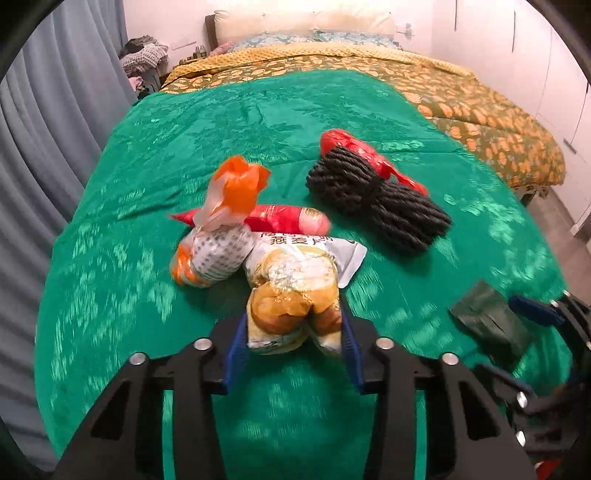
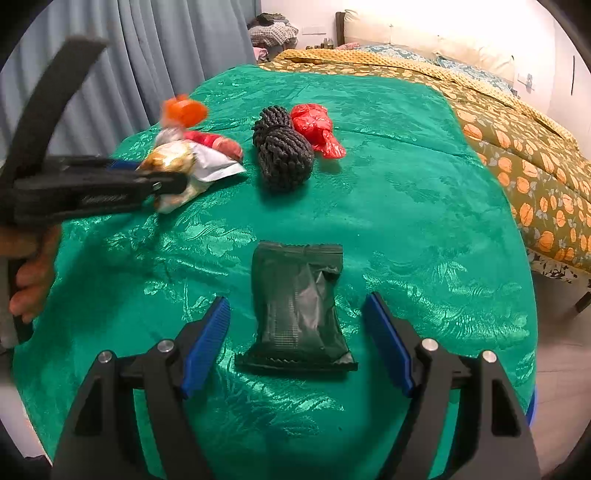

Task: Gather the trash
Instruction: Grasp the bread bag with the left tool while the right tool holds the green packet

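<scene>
On the green cloth [image 1: 258, 122], my left gripper [image 1: 293, 328] is shut on a crumpled yellow-and-white snack bag [image 1: 295, 291], also seen in the right wrist view [image 2: 173, 166]. Behind it lie an orange-and-white plastic bag [image 1: 221, 236] and a red wrapper [image 1: 288, 219]. A dark green packet [image 2: 299, 306] lies flat between the spread fingers of my right gripper [image 2: 297, 343], which is open and not touching it. The packet also shows in the left wrist view [image 1: 487, 321]. A black rope bundle [image 2: 282, 151] and a red plastic bag [image 2: 317, 127] lie farther back.
The green cloth covers the near end of a bed with an orange-patterned quilt [image 1: 461, 96]. Grey curtains [image 1: 48, 147] hang at the left. Pillows [image 1: 303, 22] and a pile of clothes [image 1: 144, 55] are at the far end. Floor shows at the right [image 2: 561, 350].
</scene>
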`<state>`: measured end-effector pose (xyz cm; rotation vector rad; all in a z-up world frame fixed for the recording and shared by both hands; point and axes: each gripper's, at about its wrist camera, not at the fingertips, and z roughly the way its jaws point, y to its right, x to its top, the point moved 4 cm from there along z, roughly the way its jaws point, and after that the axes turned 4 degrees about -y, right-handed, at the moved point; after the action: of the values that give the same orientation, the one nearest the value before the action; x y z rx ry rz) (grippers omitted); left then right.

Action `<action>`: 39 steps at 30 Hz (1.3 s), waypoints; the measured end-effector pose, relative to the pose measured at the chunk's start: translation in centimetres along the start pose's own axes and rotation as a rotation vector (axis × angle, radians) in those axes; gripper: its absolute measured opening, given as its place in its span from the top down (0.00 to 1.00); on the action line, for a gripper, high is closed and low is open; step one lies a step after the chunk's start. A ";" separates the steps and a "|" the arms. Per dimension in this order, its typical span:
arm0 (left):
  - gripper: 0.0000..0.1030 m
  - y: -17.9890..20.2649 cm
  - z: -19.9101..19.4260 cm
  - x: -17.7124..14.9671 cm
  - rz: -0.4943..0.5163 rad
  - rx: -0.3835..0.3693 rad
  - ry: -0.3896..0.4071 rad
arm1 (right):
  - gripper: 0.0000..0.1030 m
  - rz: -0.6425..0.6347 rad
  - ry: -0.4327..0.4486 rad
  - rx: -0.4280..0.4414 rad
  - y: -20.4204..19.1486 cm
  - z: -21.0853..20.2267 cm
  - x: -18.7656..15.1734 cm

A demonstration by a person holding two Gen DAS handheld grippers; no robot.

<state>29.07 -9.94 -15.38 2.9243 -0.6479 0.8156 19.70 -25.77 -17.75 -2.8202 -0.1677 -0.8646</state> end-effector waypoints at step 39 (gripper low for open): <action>0.09 -2.5 -4.9 -9.5 -0.068 -0.066 0.029 | 0.23 0.030 -0.105 0.120 -0.6 -0.6 0.6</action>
<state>20.32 -3.30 -15.75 2.8525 -0.5585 0.8118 19.78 -25.26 -16.83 -2.7493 -0.1848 -0.6766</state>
